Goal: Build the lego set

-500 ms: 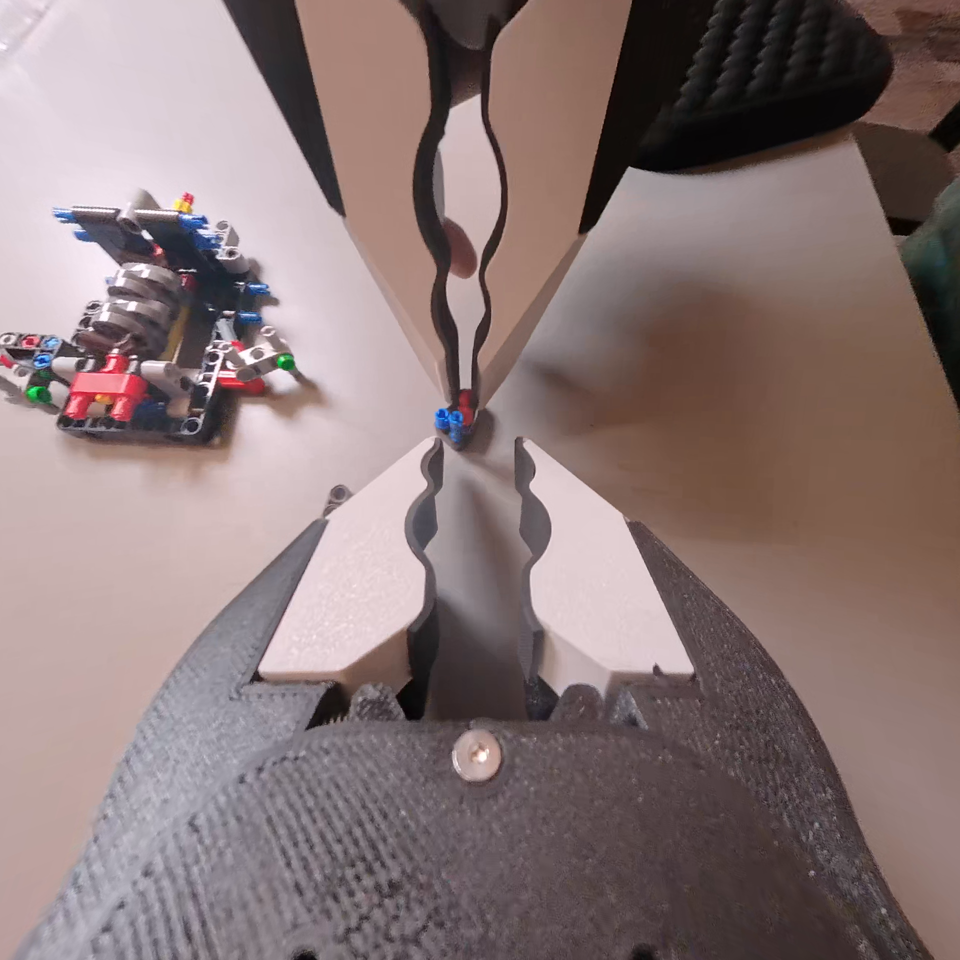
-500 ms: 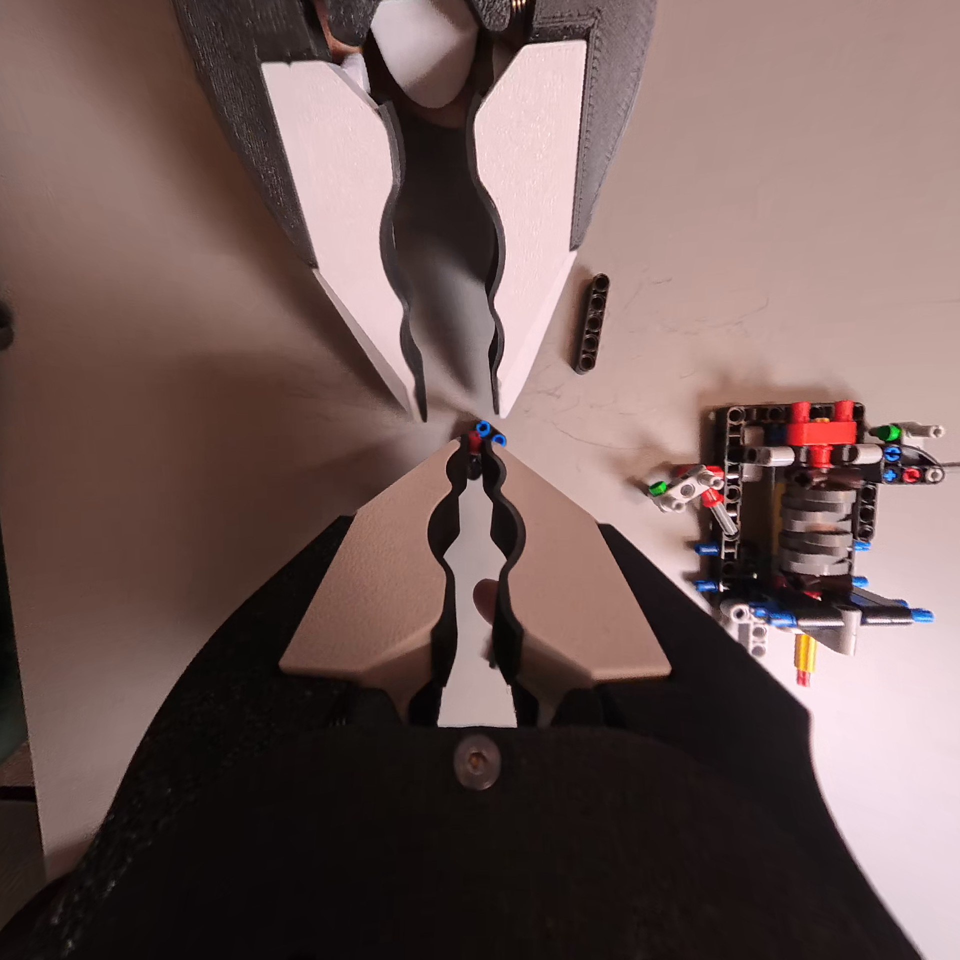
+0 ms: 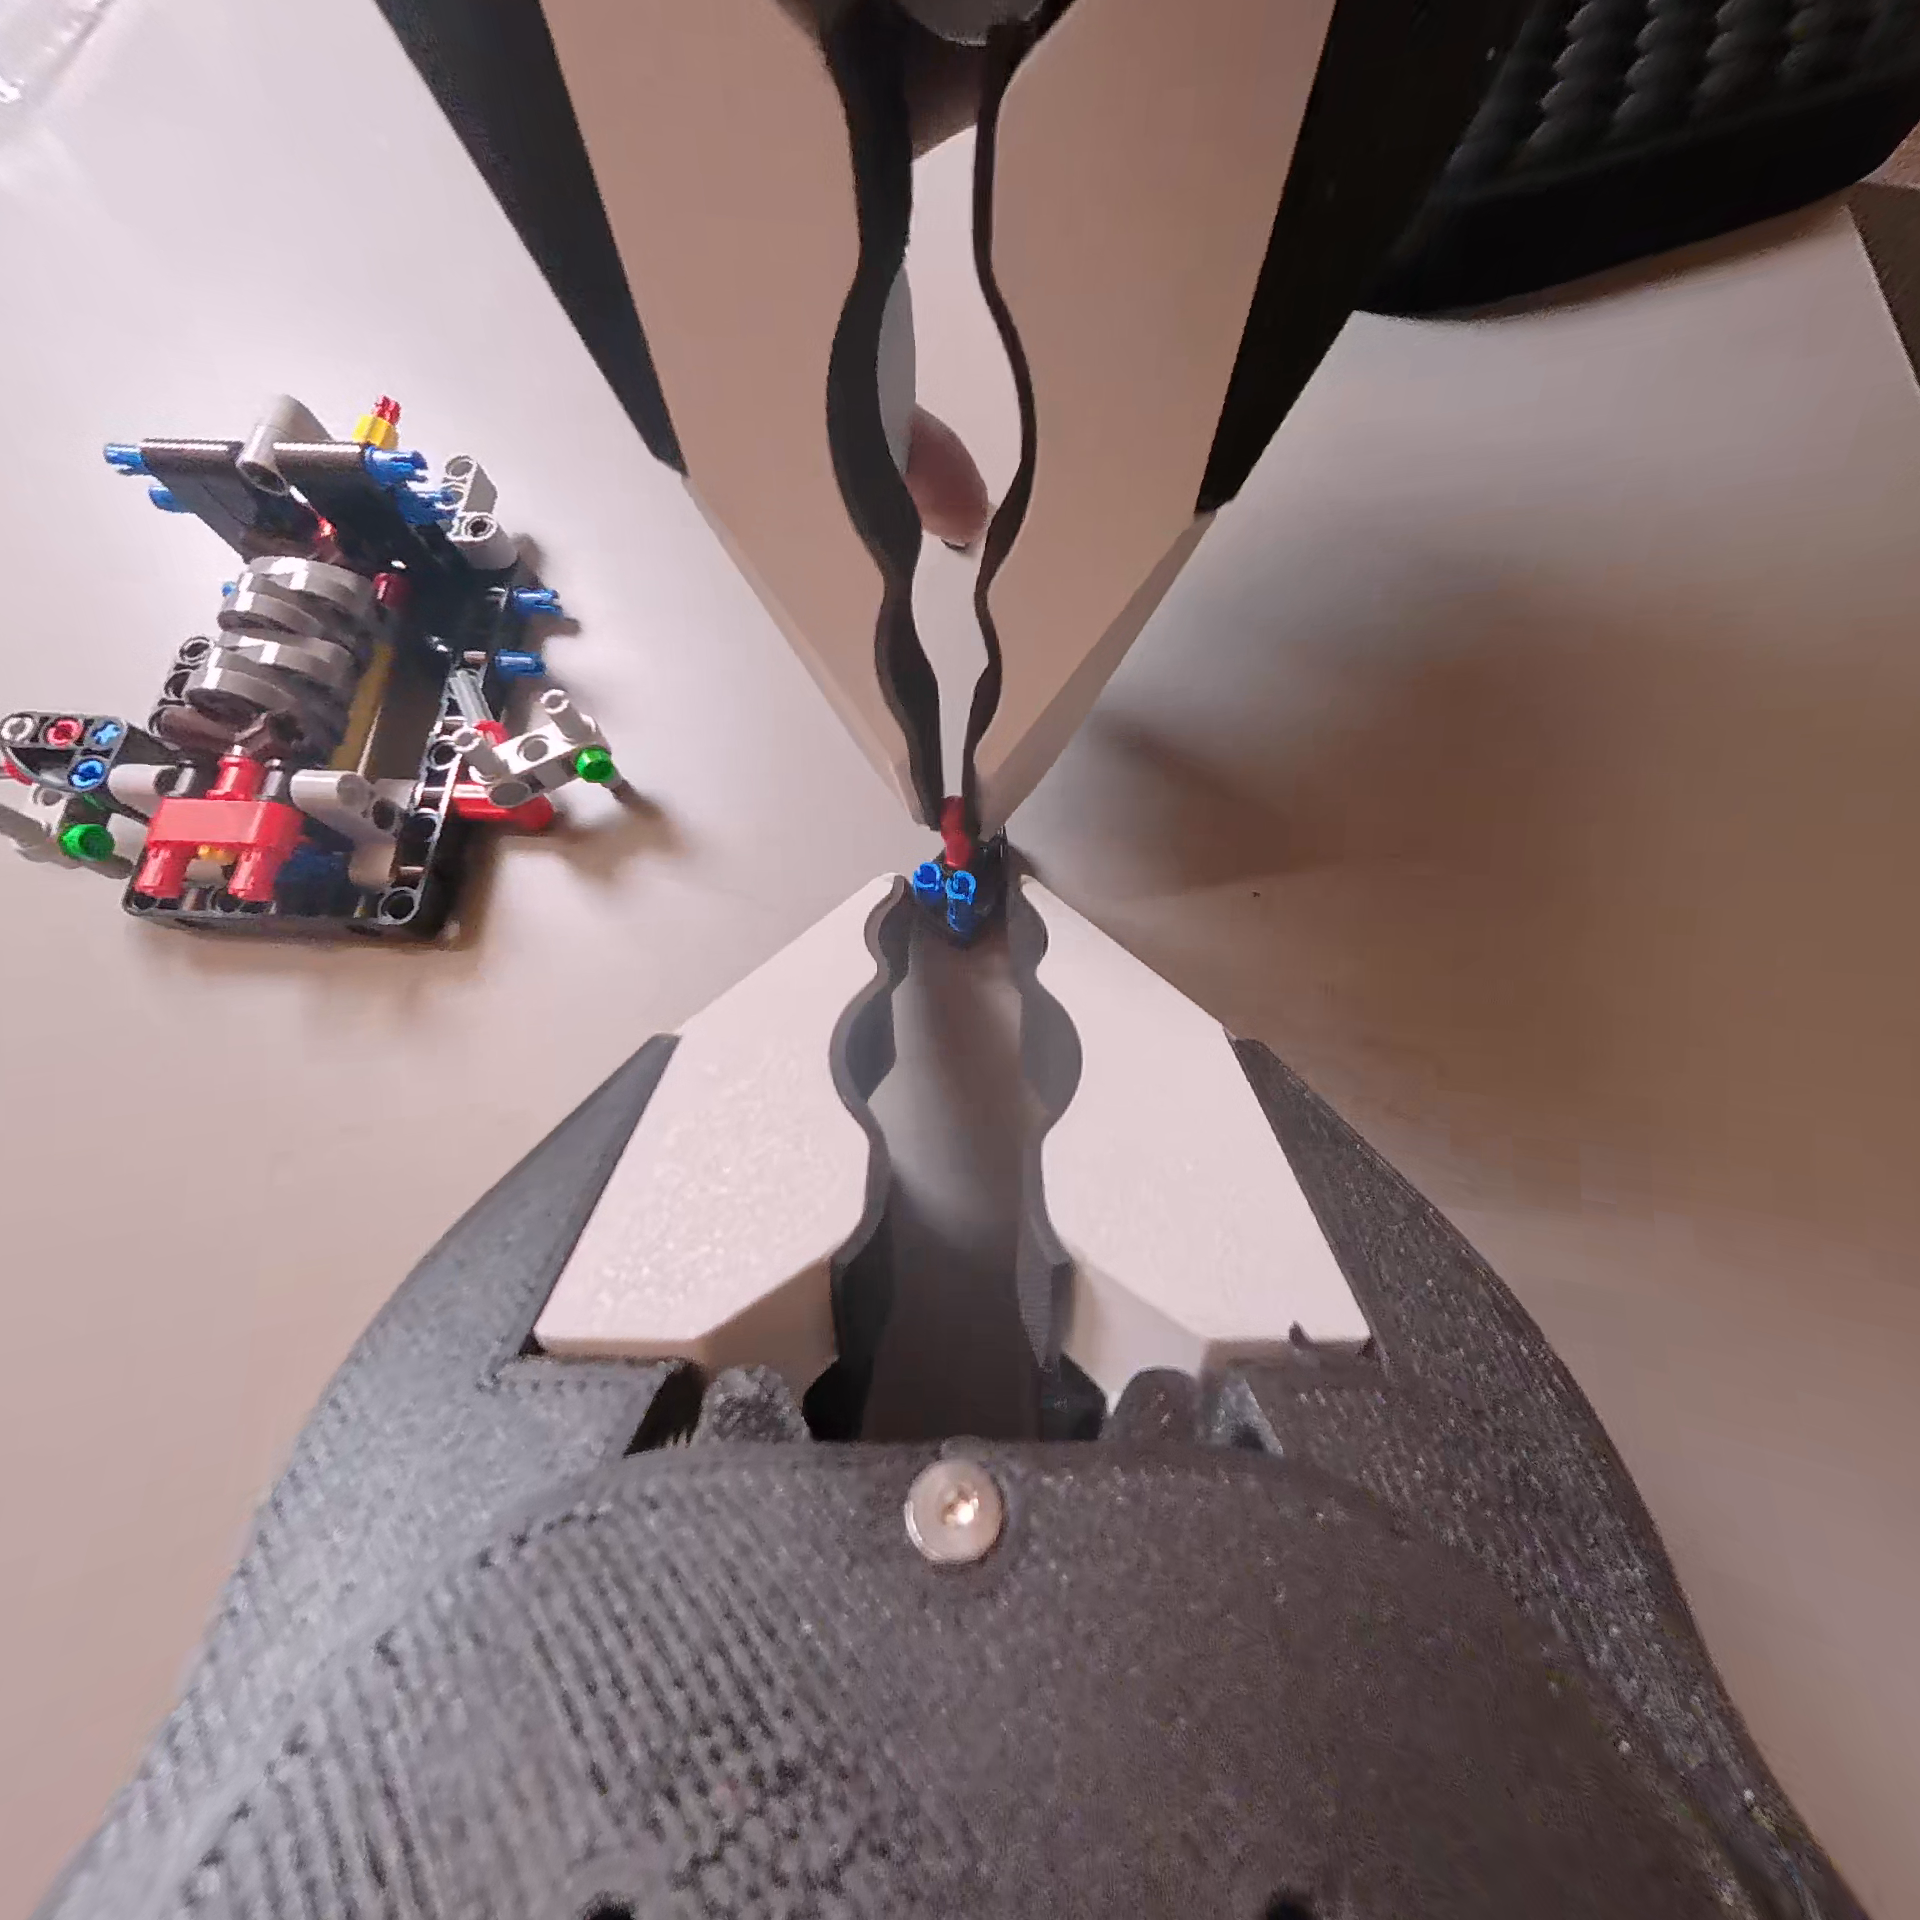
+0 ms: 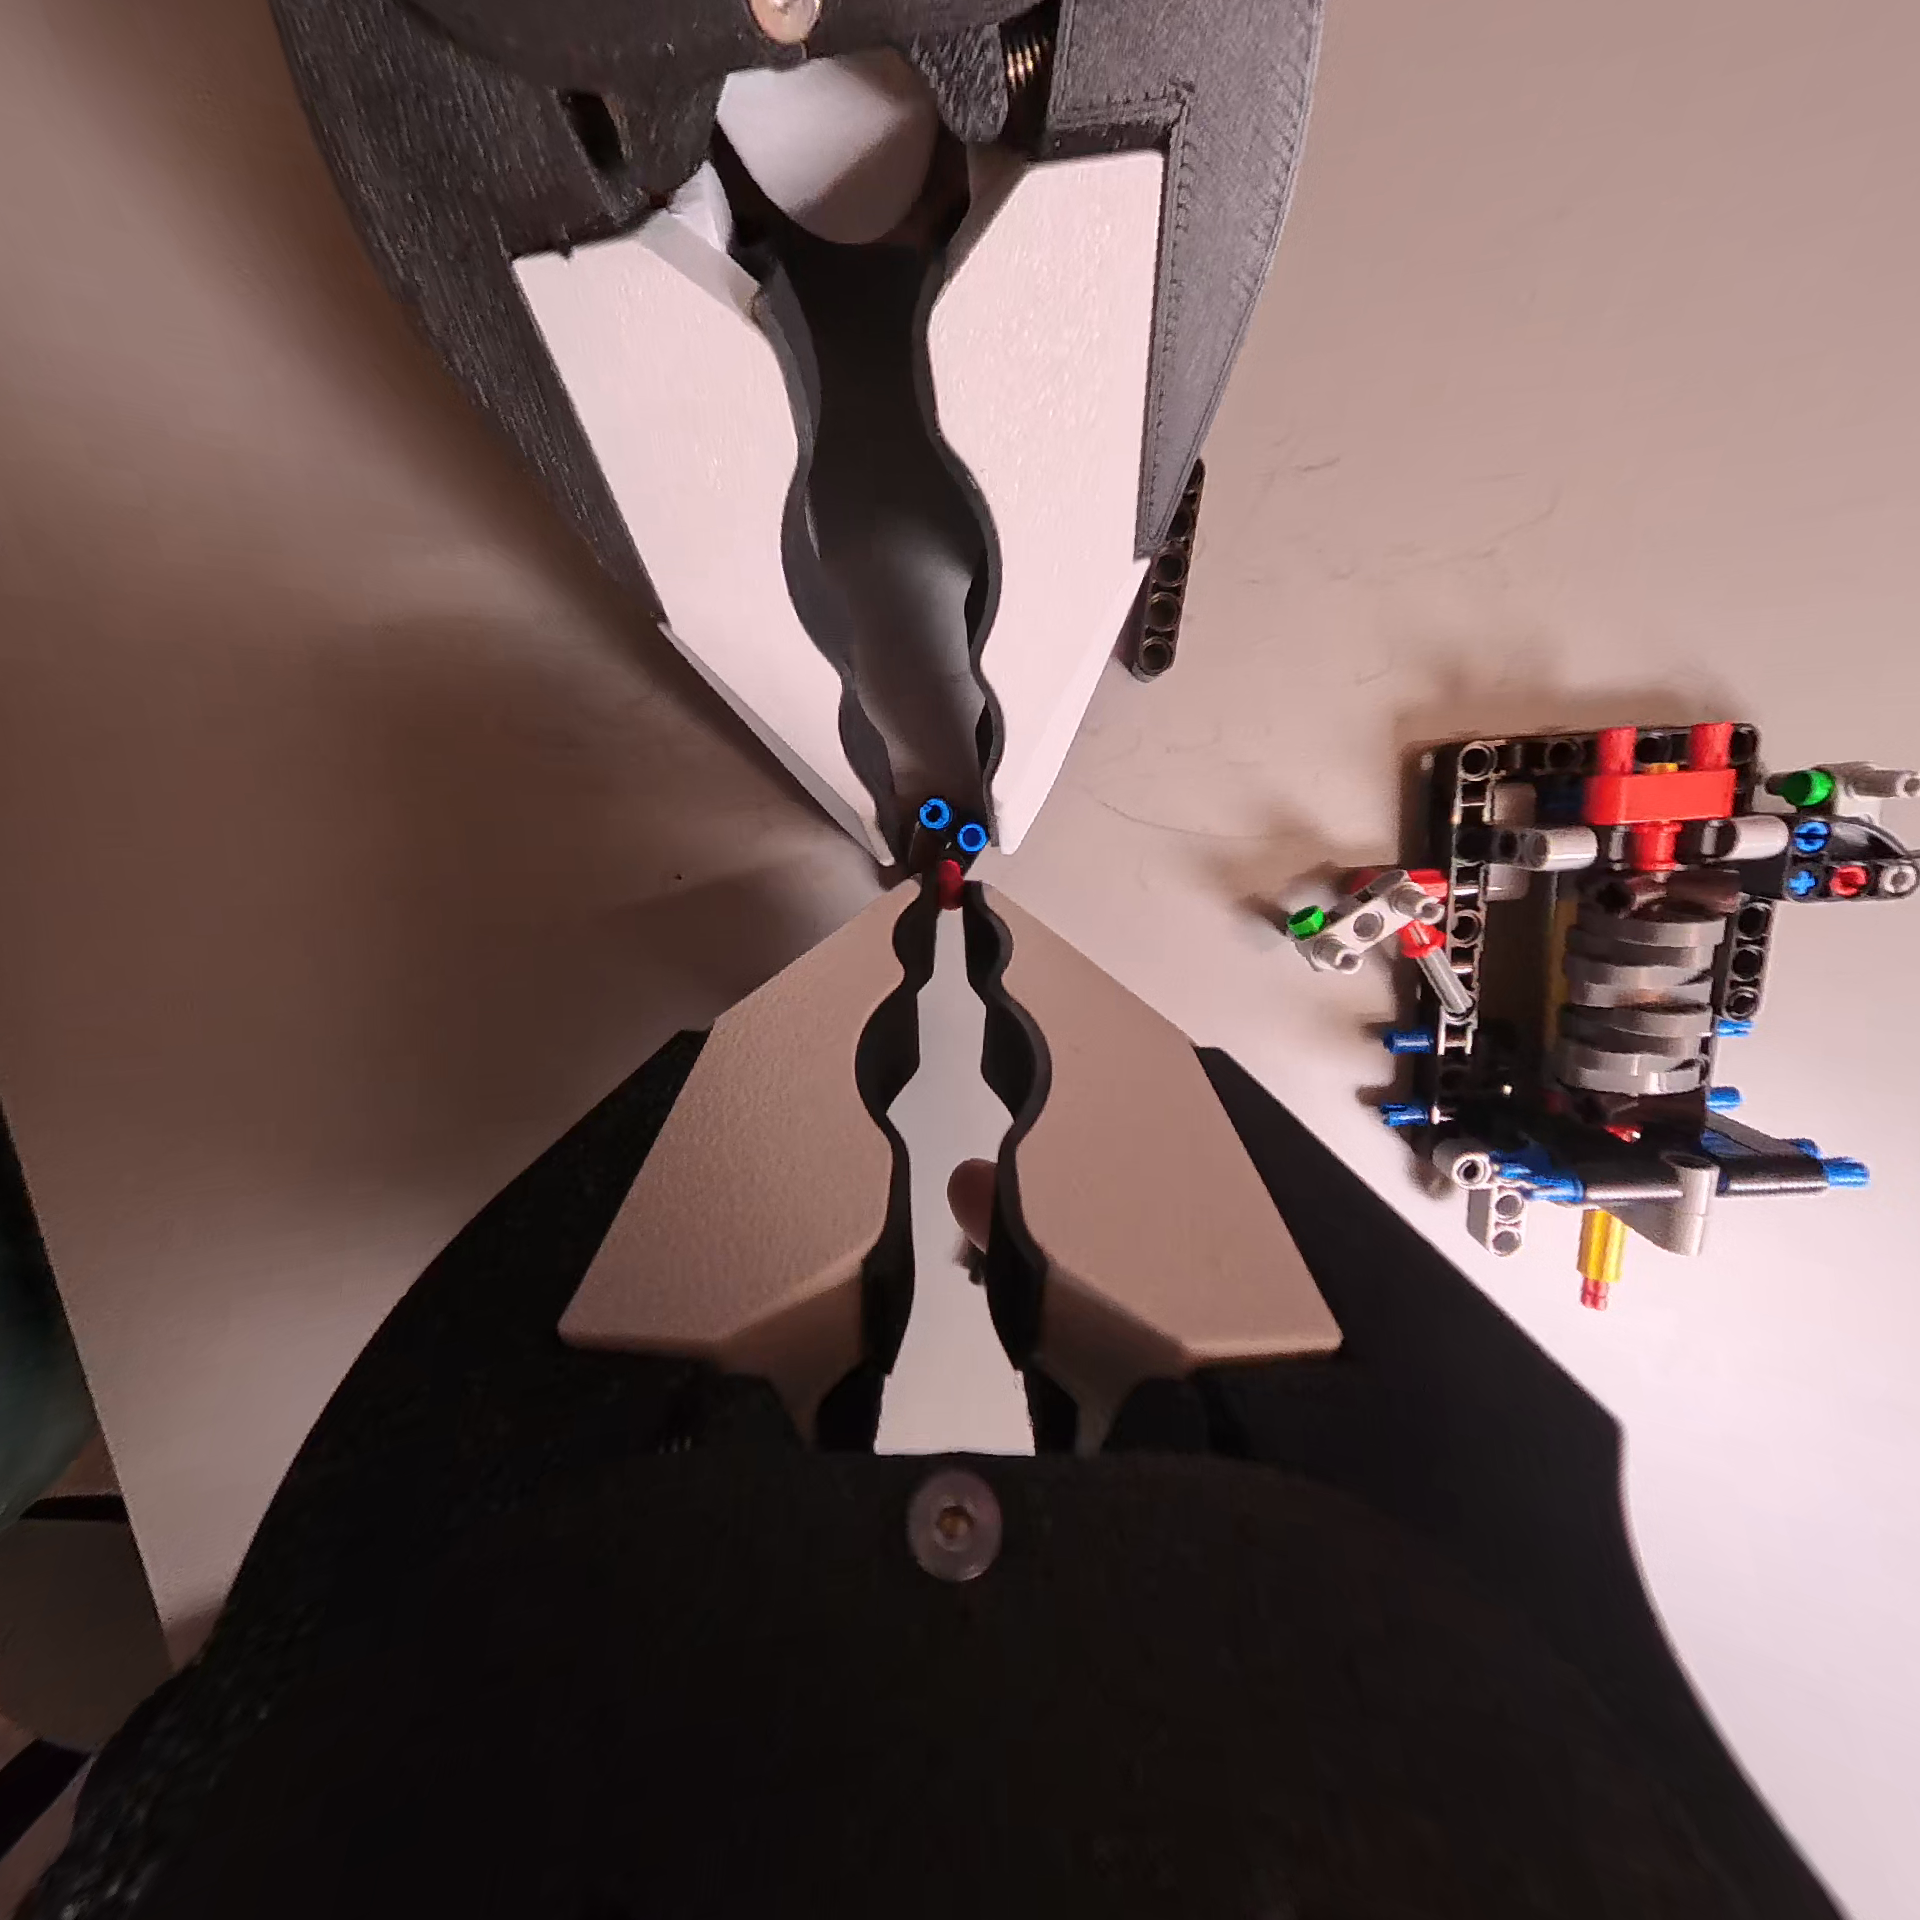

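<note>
A small black piece with two blue pins (image 3: pixel 951 888) and a red pin (image 3: pixel 954 816) is held between both grippers above the table. My left gripper (image 3: pixel 958 896) is closed around its blue-pin end. My right gripper (image 4: pixel 943 891) is shut on the red pin (image 4: pixel 948 881) from the opposite side. In the right wrist view the left gripper (image 4: pixel 940 831) comes in from the top with the blue pins (image 4: pixel 954 826) between its tips. The half-built lego model (image 3: pixel 312 707) lies on the table to the left, and it also shows in the right wrist view (image 4: pixel 1621 987).
A loose black beam (image 4: pixel 1169 592) lies on the table (image 4: pixel 1558 312), partly hidden behind the left gripper. A black chair (image 3: pixel 1621 135) stands past the table's far edge. The table edge runs along the left of the right wrist view. The tips of both grippers are at nearly the same place.
The left gripper has moved forward and narrowed around the blue-pin end of the piece, which before lay just ahead of its open tips. The right gripper keeps its hold.
</note>
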A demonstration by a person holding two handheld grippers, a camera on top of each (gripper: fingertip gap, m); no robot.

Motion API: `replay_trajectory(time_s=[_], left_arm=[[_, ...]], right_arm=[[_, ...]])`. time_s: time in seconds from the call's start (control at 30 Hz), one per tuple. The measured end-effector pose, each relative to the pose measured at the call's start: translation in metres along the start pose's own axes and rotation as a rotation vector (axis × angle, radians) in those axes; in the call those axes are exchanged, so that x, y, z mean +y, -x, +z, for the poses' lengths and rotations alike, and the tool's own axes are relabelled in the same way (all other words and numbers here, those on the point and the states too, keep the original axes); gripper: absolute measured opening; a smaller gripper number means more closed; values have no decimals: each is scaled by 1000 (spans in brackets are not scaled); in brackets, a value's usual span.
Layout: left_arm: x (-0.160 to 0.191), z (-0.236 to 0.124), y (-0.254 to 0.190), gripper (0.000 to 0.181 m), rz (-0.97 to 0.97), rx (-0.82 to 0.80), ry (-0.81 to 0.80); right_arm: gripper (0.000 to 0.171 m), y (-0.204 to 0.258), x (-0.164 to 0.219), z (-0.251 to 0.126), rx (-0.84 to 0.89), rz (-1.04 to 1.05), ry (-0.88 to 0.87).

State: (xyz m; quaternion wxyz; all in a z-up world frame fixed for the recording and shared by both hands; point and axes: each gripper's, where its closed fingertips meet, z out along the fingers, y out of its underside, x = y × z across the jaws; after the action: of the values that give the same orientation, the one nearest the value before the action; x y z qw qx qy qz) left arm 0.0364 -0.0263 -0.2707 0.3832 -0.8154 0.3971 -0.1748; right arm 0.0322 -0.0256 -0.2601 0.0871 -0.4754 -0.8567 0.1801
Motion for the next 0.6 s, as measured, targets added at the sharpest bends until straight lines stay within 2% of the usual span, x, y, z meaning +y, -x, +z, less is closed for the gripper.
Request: replay_trajectory(time_s=[0.6], left_arm=[[0, 1, -1, 15, 10, -7, -4]], right_arm=[[1, 0, -4, 3, 33, -18, 49]])
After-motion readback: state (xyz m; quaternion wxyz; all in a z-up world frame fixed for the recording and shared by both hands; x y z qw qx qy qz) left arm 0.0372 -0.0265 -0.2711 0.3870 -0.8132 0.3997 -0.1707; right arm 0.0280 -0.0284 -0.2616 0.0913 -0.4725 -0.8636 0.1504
